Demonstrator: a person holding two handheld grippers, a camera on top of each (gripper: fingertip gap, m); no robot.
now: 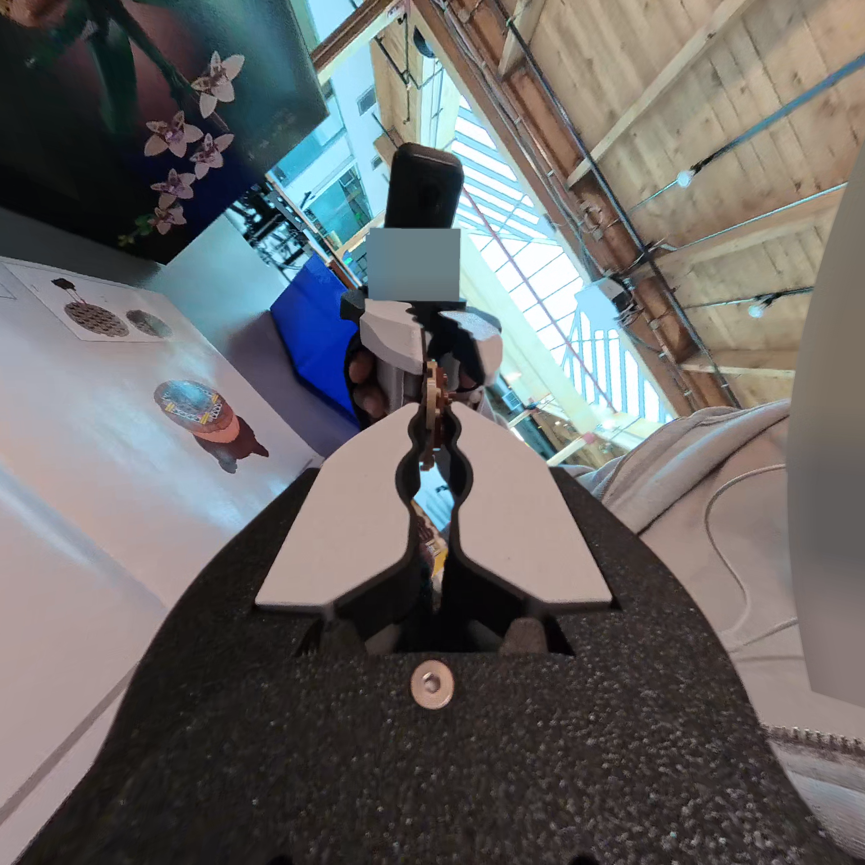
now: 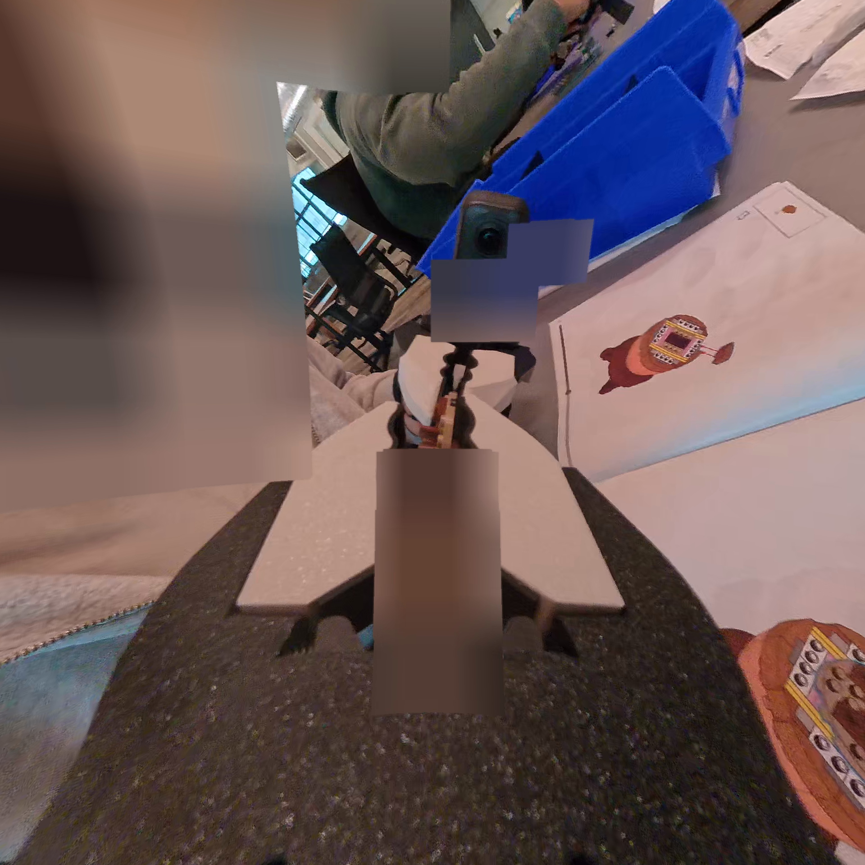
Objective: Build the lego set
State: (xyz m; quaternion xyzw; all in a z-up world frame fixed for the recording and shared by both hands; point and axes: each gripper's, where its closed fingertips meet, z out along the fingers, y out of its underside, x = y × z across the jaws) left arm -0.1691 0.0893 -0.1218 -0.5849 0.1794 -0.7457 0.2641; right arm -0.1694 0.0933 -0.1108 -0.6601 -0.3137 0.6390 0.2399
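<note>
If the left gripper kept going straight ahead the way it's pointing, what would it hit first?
The left gripper is shut on a small tan and brown lego piece. Directly ahead, nearly tip to tip, is the right gripper, apparently pinching the same piece. That would likely be met first, though the depth between them is hard to judge.

Both feeds bright, daylight mostly. On my left wrist cam the skylight (image 1: 529, 262) is blown out, near-white glare, w/ two small ceiling lamps (image 1: 684, 178) flaring beside the beams. Heavy fisheye: beams bend, edges smear, right edge soft and out of focus. White surface (image 1: 93, 468) shows a bluish sheen. Right wrist cam is softer and warmer; I see slight motion blur on the instruction sheet (image 2: 702, 290) and the blue bin (image 2: 608, 154). Grainy texture on the gripper body is sharp in both. Big mosaic patches cover much of the right feed's left half and centre.
</note>
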